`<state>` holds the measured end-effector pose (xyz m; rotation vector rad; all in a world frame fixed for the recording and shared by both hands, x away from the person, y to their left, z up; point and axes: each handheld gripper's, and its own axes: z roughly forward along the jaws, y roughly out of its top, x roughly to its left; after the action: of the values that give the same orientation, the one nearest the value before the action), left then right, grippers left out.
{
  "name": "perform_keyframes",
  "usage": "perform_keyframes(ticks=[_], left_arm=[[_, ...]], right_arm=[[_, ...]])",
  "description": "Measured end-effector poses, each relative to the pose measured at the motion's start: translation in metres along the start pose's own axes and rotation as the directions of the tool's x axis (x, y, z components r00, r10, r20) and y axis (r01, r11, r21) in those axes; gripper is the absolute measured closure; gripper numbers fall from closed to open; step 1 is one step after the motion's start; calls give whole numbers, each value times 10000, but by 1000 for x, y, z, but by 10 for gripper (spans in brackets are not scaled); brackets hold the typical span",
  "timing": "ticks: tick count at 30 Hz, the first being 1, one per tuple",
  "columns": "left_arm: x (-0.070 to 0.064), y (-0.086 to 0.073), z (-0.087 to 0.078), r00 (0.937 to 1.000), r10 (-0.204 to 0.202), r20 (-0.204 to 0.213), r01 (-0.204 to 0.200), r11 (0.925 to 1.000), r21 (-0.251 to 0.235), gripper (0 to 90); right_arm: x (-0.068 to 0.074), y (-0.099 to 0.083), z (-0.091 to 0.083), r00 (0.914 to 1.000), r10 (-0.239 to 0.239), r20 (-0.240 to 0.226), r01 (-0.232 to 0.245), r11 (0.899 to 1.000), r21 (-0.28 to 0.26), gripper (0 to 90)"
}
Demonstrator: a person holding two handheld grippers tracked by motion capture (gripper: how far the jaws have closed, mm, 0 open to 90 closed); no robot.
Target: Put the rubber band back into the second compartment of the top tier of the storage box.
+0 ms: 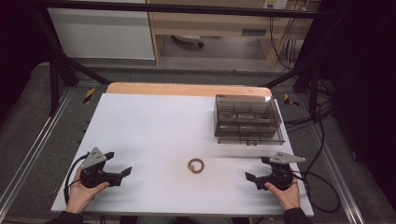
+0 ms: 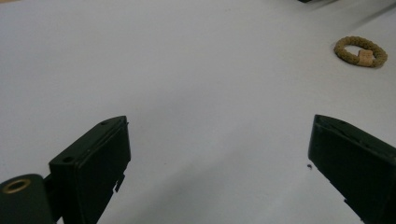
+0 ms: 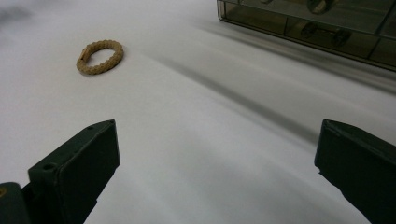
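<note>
- Left claw (image 1: 122,164): jaws spread wide, holding nothing, resting low on the white surface (image 1: 154,121).
- Braided ring (image 1: 196,165): lies flat between the two claws, well apart from each. Judged light, soft, slightly springy, not fragile; best pinched across one side of the band. Tan woven cord with a paler clasp.
- Right claw (image 1: 254,169): jaws wide apart, empty.

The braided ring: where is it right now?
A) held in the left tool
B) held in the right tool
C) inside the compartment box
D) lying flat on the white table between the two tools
D. The braided ring lies flat on the white table, apart from the open left tool and the open right tool, and outside the compartment box.
</note>
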<state>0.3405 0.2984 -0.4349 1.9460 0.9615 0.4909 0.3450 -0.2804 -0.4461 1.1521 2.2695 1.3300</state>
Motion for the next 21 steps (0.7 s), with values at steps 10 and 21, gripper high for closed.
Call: perform_keyframes(ticks=[10, 21], left_arm=[[0, -1, 2, 10000, 47, -10, -47, 9998, 179, 51], [0, -2, 4, 10000, 48, 18, -48, 9995, 302, 45]], right_arm=[[1, 0, 0, 10000, 80, -31, -80, 10000, -7, 7], [5, 4, 4, 9999, 85, -104, -85, 9999, 60, 7]])
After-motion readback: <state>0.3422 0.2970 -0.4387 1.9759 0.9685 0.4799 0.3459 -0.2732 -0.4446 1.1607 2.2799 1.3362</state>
